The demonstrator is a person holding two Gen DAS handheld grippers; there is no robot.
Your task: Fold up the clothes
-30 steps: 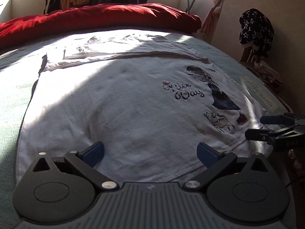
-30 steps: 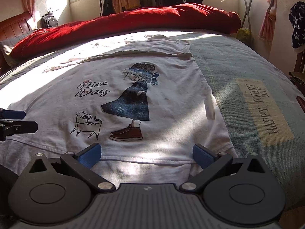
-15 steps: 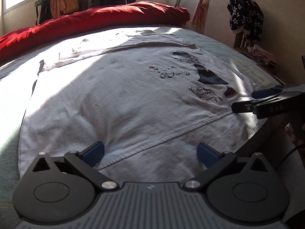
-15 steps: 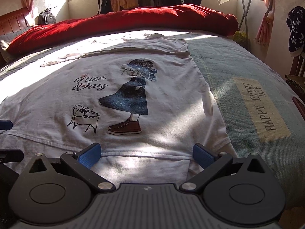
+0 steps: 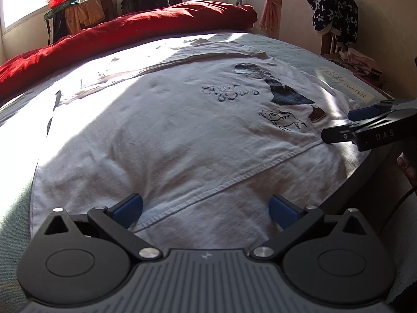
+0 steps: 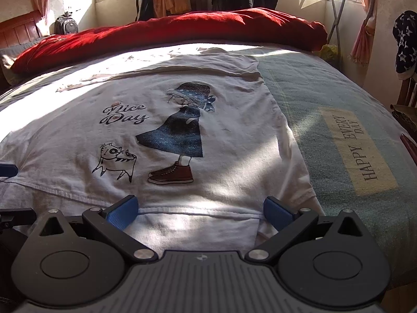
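A: Left tool [image 5: 206, 204], body check?
B: Grey ribbed plastic housing in the centre, with a small logo mark at its top edge. Black round-lobed plate on each side, a circular recess in each. Silver screws at the linkage pivots. Black angled arms ending in blue textured pads [image 5: 129, 206].
A: Right tool [image 6: 200, 208]?
B: Same build: grey ribbed centre, black lobes, silver screws, blue pads [image 6: 122, 210]. Seen side-on from the left camera, its black arm carries white "DAS" lettering.
A: Cables?
B: A thin dark cable at the right edge of the left view. A fingertip [image 5: 406, 164] shows just above it.
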